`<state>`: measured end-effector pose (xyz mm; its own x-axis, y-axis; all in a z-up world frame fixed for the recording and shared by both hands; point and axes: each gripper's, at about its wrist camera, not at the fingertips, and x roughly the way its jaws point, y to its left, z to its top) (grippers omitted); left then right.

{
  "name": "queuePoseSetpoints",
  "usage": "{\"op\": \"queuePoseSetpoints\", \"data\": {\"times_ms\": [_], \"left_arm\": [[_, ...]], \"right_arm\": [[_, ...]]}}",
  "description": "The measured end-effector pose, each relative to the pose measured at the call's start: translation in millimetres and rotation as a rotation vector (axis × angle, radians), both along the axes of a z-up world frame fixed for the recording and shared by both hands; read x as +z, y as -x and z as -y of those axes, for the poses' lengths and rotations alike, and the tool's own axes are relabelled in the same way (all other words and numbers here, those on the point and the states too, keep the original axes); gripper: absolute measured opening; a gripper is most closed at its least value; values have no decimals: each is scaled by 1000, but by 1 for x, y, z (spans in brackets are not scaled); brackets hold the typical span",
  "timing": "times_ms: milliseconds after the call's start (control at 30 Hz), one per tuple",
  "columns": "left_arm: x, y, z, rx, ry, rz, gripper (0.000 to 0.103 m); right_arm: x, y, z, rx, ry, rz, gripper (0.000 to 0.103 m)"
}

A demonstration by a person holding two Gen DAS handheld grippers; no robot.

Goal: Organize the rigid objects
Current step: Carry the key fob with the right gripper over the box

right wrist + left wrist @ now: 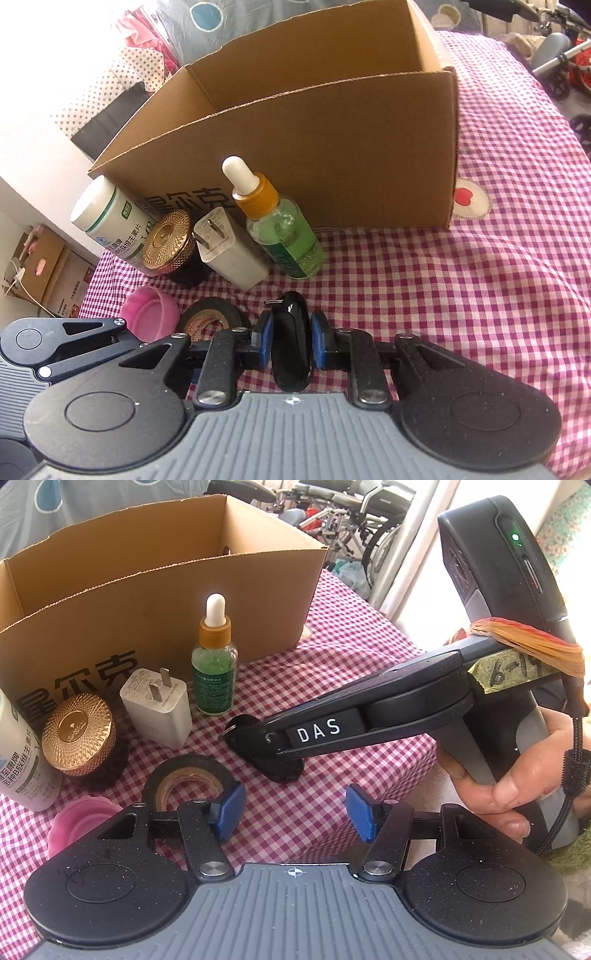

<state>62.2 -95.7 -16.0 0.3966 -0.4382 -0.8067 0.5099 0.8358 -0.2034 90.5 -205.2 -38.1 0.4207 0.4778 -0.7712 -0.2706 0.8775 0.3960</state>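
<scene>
The right gripper (291, 341) has its blue pads pressed on a glossy black key fob (291, 347), long axis pointing away toward the cardboard box (332, 155), metal loop at its far end. The fob sits on the checked tablecloth (443, 295) in front of the box, nearer than the dropper bottle (284, 236). Its underside is hidden. The left gripper (291, 816) hangs half open, holding nothing. The box's floor is out of sight; contents can't be told.
</scene>
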Motion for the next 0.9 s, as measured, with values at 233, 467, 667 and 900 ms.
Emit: {"op": "queuePoseSetpoints", "data": {"times_ms": [233, 467, 667, 900], "left_arm": [[-6, 0, 15, -27, -7, -17, 60], [-14, -2, 33, -55, -29, -26, 58], [-18, -7, 40, -57, -30, -35, 57], [-18, -8, 39, -61, -21, -37, 58]], "right_arm": [[-5, 20, 34, -101, -65, -21, 22], [-17, 29, 58, -195, -199, -58, 19], [-25, 29, 76, -214, -314, -113, 18], [-33, 31, 92, -204, -438, -166, 18]]}}
